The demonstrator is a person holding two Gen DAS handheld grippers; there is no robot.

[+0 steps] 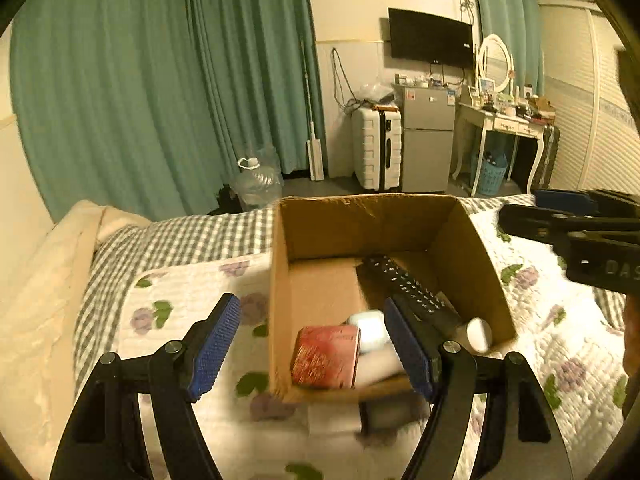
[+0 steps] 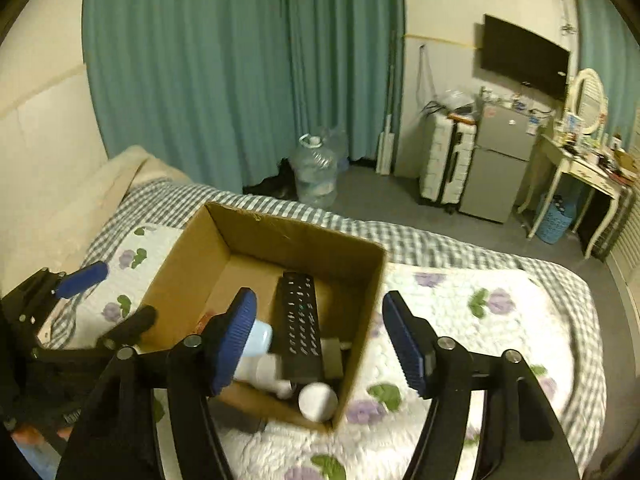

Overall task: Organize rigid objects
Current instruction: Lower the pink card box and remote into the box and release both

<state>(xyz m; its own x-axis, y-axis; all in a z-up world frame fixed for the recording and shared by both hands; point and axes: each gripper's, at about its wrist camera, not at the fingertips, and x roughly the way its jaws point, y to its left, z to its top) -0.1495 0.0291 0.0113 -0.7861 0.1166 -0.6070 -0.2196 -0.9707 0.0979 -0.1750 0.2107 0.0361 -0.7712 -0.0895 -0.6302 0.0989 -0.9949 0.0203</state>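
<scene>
An open cardboard box (image 1: 472, 248) (image 2: 180, 264) stands on the flowered quilt. Inside lie a black remote (image 1: 404, 284) (image 2: 302, 320), a red tin (image 1: 326, 356), a pale blue case (image 1: 370, 332) (image 2: 260, 338) and a white round bottle (image 1: 479, 333) (image 2: 318, 401). My left gripper (image 1: 312, 352) is open and empty, straddling the box's near left corner from above. My right gripper (image 2: 320, 348) is open and empty above the box's near right corner; it also shows in the left wrist view (image 1: 568, 216) at the right edge. The left gripper shows in the right wrist view (image 2: 108, 296).
The quilt (image 2: 460, 320) covers a bed with a grey checked sheet (image 1: 192, 236). A cream blanket (image 1: 36, 304) lies at the left. Beyond the bed stand a water jug (image 2: 314, 176), a white suitcase (image 1: 376, 148), a small fridge (image 1: 428, 140) and a dressing table (image 1: 504, 120).
</scene>
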